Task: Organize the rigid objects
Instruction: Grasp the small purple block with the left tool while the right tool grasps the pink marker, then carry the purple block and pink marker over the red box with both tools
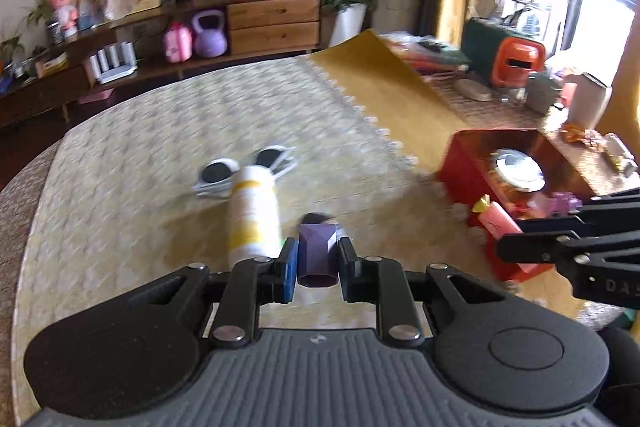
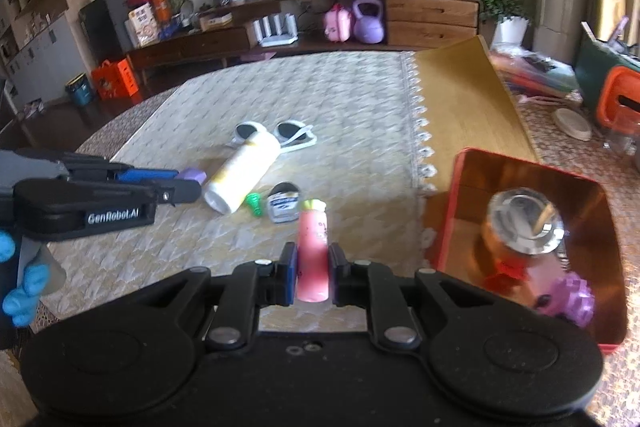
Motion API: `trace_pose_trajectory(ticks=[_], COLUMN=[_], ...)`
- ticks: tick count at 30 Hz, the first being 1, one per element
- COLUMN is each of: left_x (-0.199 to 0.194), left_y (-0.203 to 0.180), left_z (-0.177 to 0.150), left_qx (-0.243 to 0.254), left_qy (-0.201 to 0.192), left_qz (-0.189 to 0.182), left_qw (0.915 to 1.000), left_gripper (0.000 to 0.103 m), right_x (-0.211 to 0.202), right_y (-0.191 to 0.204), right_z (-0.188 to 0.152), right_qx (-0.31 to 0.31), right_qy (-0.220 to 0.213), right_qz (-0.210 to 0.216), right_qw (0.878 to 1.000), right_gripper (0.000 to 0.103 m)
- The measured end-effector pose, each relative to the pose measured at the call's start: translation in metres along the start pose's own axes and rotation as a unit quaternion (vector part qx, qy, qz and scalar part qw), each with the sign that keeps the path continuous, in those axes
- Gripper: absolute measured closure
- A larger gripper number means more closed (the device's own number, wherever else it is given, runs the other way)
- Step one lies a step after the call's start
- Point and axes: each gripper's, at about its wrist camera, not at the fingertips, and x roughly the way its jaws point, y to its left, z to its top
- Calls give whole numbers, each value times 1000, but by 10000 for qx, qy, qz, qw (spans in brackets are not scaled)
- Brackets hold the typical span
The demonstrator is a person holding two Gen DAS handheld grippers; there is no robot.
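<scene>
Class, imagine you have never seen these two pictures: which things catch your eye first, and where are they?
Each tool grips something: the left tool a purple faceted piece, the right tool a pink tube. A shiny red box sits at right, and a white bottle lies by white sunglasses mid-table.

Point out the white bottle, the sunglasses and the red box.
white bottle (image 2: 244,173): right wrist view, middle of its body.
sunglasses (image 2: 289,131): right wrist view, right dark lens.
red box (image 2: 520,173): right wrist view, inner far wall.

Purple faceted block (image 1: 318,247), pink tube (image 2: 313,259), white-and-yellow bottle (image 2: 242,175), red box (image 2: 532,227), cream zigzag-patterned tablecloth (image 2: 340,107).
</scene>
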Motion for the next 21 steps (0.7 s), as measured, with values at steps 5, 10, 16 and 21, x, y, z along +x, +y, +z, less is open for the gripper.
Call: trace_pose_trajectory(ticks=[5, 10, 16, 21], left_x=[-1, 1, 6, 12], left_y=[-33, -65, -97, -121], left_z=[9, 18, 27, 33], left_qx=[188, 296, 481, 604], left_qy=[-44, -59, -19, 34], left_qz=[-238, -433, -610, -720], left_qw=[9995, 9986, 9970, 9956], left_gripper=[82, 82, 82, 82], right_x=[-16, -27, -38, -48], right_y=[-21, -39, -59, -80], right_z=[0, -3, -4, -5], right_qx=[199, 336, 451, 573], right_qy=[-90, -103, -120, -93], right_qz=[-143, -285, -401, -542], right_qw=[9997, 9990, 9981, 9968], right_gripper=[88, 88, 88, 88])
